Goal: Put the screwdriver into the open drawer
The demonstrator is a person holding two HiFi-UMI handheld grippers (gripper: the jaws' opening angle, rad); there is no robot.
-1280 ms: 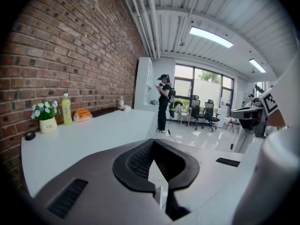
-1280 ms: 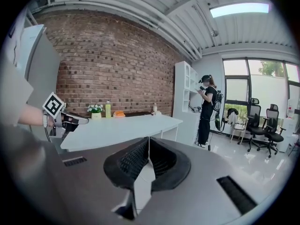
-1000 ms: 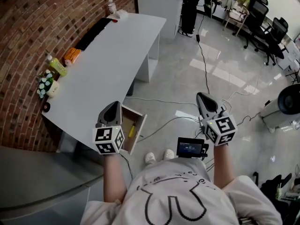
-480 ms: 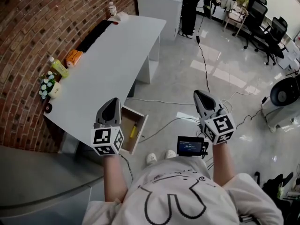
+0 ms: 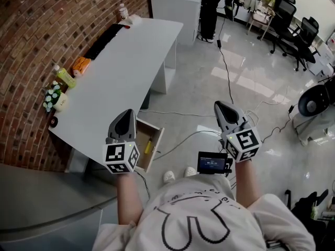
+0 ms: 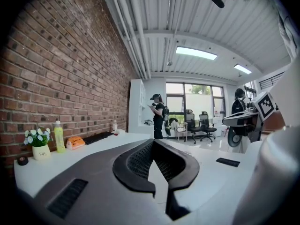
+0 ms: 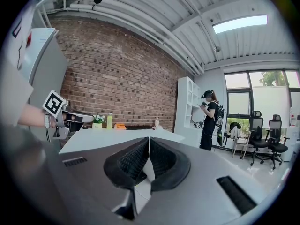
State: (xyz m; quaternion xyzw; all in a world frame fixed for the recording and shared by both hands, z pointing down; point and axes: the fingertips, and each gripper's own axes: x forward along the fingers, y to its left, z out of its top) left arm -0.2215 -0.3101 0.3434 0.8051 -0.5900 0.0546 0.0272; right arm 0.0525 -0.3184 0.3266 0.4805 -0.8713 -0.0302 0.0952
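You'd got the yellow screwdriver [image 5: 148, 146] lying in the open drawer [image 5: 157, 149] at the desk's [image 5: 125, 61] near end, w/ left gripper [image 5: 125, 115] by it and right gripper [image 5: 220, 107] well right, both clenched on nothing, so the job looked done.

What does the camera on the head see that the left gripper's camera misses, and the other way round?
Only the head view shows the open drawer with the yellow screwdriver lying in it, and the person's shoes on the floor. Only the left gripper view shows the ceiling lamps and, up close, the left gripper with its fingers pressed together and nothing between them. Both show the white table, the brick wall, the green bottle and the small flower pot.
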